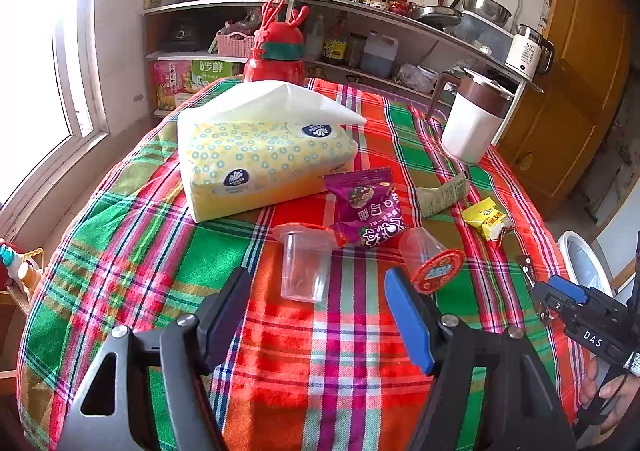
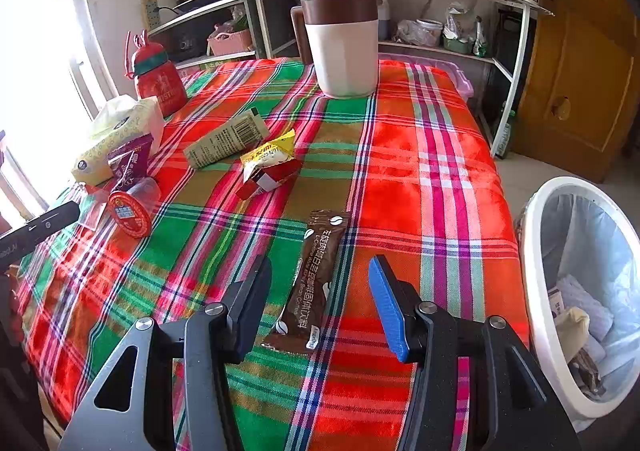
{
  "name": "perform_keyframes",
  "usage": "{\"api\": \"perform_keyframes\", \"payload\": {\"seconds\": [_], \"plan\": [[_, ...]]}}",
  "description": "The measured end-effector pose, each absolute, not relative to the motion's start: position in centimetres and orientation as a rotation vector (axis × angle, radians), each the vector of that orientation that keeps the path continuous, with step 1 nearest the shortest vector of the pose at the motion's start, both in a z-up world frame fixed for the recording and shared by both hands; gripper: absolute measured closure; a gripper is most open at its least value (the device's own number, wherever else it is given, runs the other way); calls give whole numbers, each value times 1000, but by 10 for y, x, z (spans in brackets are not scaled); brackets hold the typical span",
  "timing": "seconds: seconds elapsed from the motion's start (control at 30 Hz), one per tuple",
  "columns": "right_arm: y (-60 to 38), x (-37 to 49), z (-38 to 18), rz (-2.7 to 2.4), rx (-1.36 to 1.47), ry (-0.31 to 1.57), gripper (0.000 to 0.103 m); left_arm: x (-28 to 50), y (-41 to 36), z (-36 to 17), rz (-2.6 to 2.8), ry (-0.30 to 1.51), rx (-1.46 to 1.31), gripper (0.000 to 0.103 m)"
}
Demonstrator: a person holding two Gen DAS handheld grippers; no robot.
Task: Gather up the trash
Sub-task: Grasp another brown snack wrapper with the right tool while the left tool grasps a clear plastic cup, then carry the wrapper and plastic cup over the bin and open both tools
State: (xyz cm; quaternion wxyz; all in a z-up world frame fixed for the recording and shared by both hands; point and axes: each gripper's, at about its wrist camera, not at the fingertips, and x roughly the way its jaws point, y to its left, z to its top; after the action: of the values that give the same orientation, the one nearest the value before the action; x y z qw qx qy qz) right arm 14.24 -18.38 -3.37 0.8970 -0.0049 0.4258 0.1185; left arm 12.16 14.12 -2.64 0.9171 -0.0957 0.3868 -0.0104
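Coffee sachet (image 2: pixel 314 279) flat on tablecloth (image 2: pixel 420 171), long axis pointing away; both tongs (image 2: pixel 320 291) (image 1: pixel 318 305) open, empty.

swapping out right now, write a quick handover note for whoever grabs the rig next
Left tool: open, empty, hovering over the clear plastic cup lying on its side.
Right tool: open, empty, jaws either side of the brown coffee sachet, not gripping it.
Still on the plaid table: purple snack wrapper, red-lidded cup, green barcode wrapper, yellow packet, red-and-white wrapper.
Bin stands beside the table on the right tool's side, with some trash already in it.
Left to do: grab the sachet and cup, bin them, then clear the rest. Tissue pack, mug and red bottle probably stay.
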Motion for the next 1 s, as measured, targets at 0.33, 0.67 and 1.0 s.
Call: {"api": "perform_keyframes", "payload": {"seconds": [0.33,0.67,1.0], "plan": [[-179,151,-39,209,-38,912,66,146,147,-41,-17,845,-204,31],[-184,153,-39,181,-33,908,82,153,143,-42,-27,846,-180,52],[-189,147,-36,179,-23,890,84,150,138,-39,-33,842,-157,72]]}}
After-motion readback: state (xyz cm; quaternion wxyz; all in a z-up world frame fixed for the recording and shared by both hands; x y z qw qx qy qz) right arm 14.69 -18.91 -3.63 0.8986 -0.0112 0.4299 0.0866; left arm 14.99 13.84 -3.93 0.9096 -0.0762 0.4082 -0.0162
